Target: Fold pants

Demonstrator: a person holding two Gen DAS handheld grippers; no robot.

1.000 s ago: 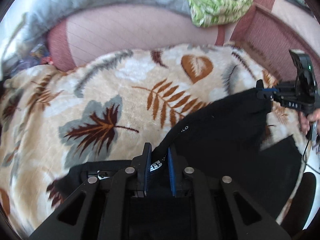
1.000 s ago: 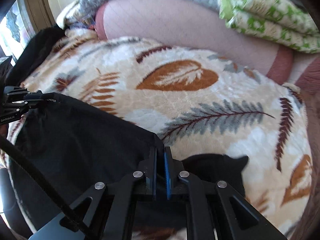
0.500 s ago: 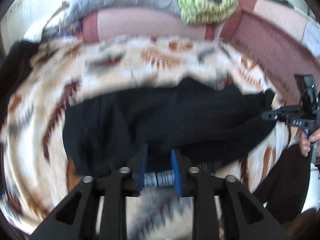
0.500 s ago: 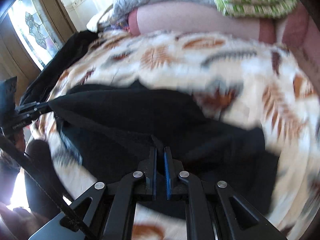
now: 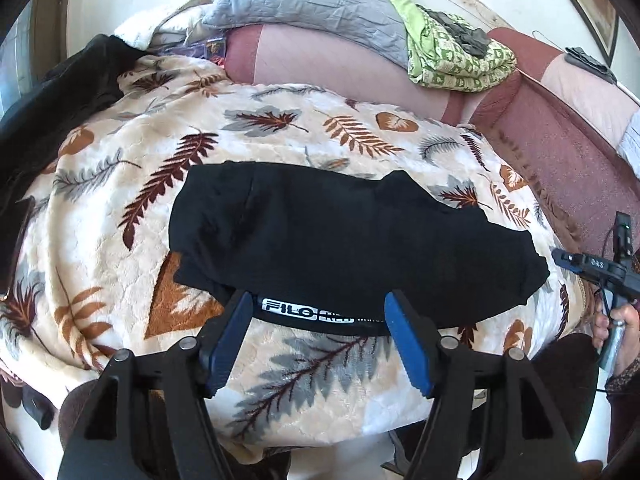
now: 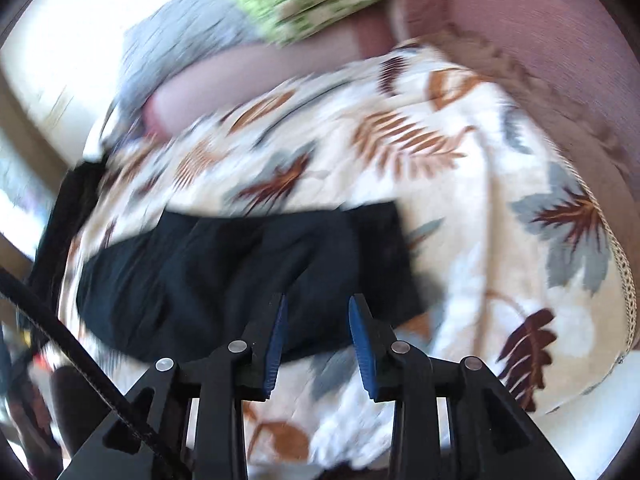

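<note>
One black pants (image 5: 344, 240), one leaf blanket (image 5: 120, 240), two tools (image 5: 320, 320)

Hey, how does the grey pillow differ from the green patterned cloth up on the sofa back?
The grey pillow is plain, quilted and spread wide; the green patterned cloth is printed, bunched into a smaller heap. Small dark items lie on the cloth, none on the pillow. Both rest along the pink sofa back, touching each other.

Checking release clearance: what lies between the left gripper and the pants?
Only bare leaf-print blanket, seen in the left wrist view; the open left gripper sits just short of the pants waistband.
</note>
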